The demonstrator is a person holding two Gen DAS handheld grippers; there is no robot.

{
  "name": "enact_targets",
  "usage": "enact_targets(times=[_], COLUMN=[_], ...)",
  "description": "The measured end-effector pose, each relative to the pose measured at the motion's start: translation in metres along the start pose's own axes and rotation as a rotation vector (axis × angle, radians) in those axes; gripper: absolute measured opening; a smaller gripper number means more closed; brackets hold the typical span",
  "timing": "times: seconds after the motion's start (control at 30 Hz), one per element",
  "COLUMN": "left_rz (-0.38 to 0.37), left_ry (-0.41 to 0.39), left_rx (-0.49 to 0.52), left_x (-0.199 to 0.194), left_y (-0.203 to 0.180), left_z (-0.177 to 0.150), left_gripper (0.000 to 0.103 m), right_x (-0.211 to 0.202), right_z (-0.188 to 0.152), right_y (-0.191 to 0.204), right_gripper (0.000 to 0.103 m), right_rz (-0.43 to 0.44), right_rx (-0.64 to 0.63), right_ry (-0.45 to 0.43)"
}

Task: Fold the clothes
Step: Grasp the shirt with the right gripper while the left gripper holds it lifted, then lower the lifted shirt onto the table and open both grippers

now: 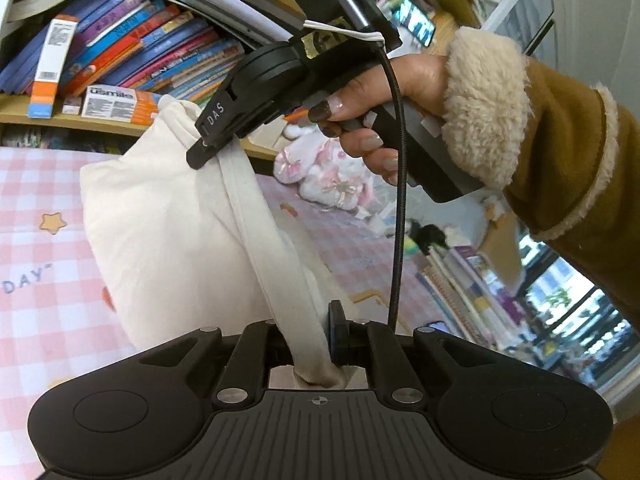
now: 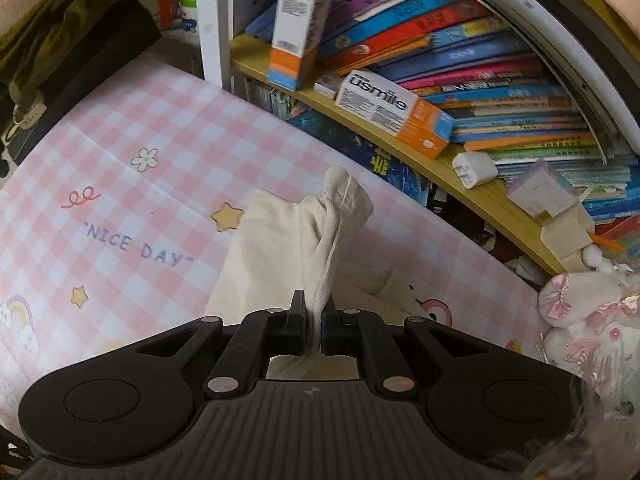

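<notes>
A cream-white garment [image 1: 168, 240] hangs lifted above a pink checked sheet [image 1: 44, 264], stretched between both grippers. In the left wrist view my left gripper [image 1: 306, 326] is shut on a ribbed cream edge that runs up and away from it. Farther up, my right gripper [image 1: 202, 152], held by a hand in a brown fleece-cuffed sleeve [image 1: 560, 168], pinches the other end of that edge. In the right wrist view my right gripper [image 2: 316, 314] is shut on a bunched ribbed fold of the garment [image 2: 272, 248], whose far end droops toward the sheet [image 2: 120, 152].
A wooden shelf [image 2: 460, 184] crammed with leaning books, a usmile box [image 2: 394, 114] and an orange-white carton [image 2: 298, 28] runs along the sheet's far edge. A pink plush toy [image 2: 588, 320] lies at the right. Stacked books [image 1: 464, 280] lie beyond the sheet. Dark bags [image 2: 60, 52] sit at upper left.
</notes>
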State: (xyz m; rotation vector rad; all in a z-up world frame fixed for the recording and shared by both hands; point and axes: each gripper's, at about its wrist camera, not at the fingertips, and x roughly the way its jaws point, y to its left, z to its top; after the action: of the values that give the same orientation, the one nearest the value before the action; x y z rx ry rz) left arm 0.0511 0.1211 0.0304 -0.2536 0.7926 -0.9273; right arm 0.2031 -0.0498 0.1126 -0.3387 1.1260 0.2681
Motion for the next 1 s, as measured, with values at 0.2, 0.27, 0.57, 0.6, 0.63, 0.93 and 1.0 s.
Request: enact_targets(times=[0.2,0.27,0.57,0.6,0.63,0.93,1.0], left_rz=[0.143,0.185,0.309,0.315,0.322,0.366,0.378], left_ry=[0.017,0.018,0.072,0.078,0.086,0.165,0.186], left_rx=[-0.013,-0.022,0.007,0.008,0.011,0.049,0.043], left_x=[0.044,0.057,0.101,0.104,0.107,0.142,0.153], left_y=[-0.039,-0.052,-0.09,-0.092,-0.095,-0.113,-0.113], left_z=[-0.005,-0.004,-0.004,-0.004,-0.005,-0.009,-0.011], left_gripper=[0.009,0.009,0.009,0.009,0.009,0.01,0.01], right_x=[0.004,0.005,0.001,0.001,0.001,0.018,0.026], right_z=[-0.036,-0.048,-0.082,-0.085,-0.088,-0.116,-0.121], right_y=[-0.056,-0.072,-0.113,-0.117,-0.121,-0.149,-0.156], right_gripper=[0.006,0.006,0.006,0.006,0.006,0.006,0.006], right_rz=[0.106,0.145,0.243,0.25,0.258,0.306,0.314], right_rx=[-0.024,-0.029,-0.043,-0.035,-0.027,0.049,0.071], right_ry=[-0.085,-0.122,-0.226,-0.23,-0.235,-0.243,-0.233])
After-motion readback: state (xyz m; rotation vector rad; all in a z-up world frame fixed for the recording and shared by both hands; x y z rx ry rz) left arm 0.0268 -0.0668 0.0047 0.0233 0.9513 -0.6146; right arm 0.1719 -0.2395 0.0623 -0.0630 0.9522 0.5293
